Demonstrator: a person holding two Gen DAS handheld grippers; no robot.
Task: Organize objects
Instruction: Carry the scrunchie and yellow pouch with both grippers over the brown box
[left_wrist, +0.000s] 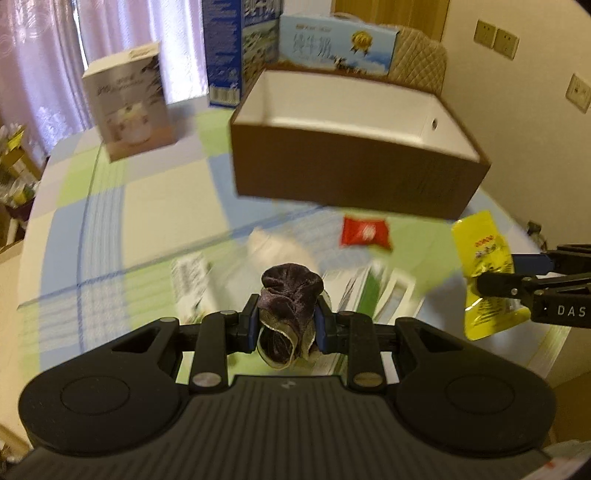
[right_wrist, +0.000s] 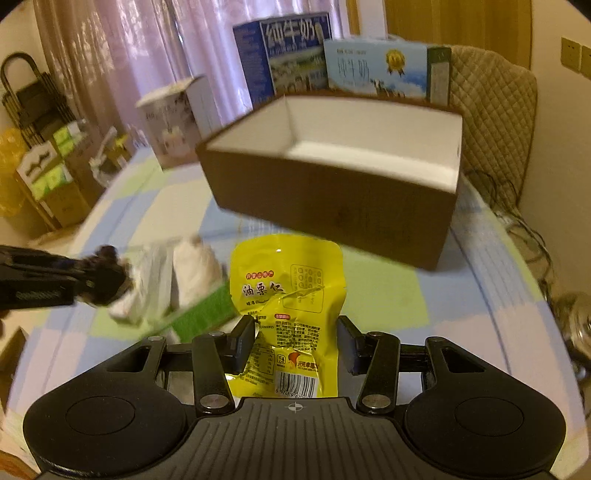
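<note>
Above the near part of the checked tablecloth (left_wrist: 155, 206), the left gripper (left_wrist: 287, 321) is clamped on a dark velvet scrunchie (left_wrist: 290, 291), and the right gripper (right_wrist: 297, 341) pinches a yellow snack pouch (right_wrist: 286, 280). Beyond both stands an open brown box (left_wrist: 354, 181) with a white inside, a red packet (left_wrist: 365, 232) lying on the cloth just before it. Milk cartons (right_wrist: 291, 51) line the far edge.

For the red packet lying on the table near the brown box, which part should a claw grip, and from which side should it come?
The red packet lies flat on the tablecloth, with the brown box just behind it. A claw would probably do best coming from above and the near side, closing on one crimped short edge, since the flat body offers little to pinch. Both claws are occupied now, and the picture is blurred.
</note>
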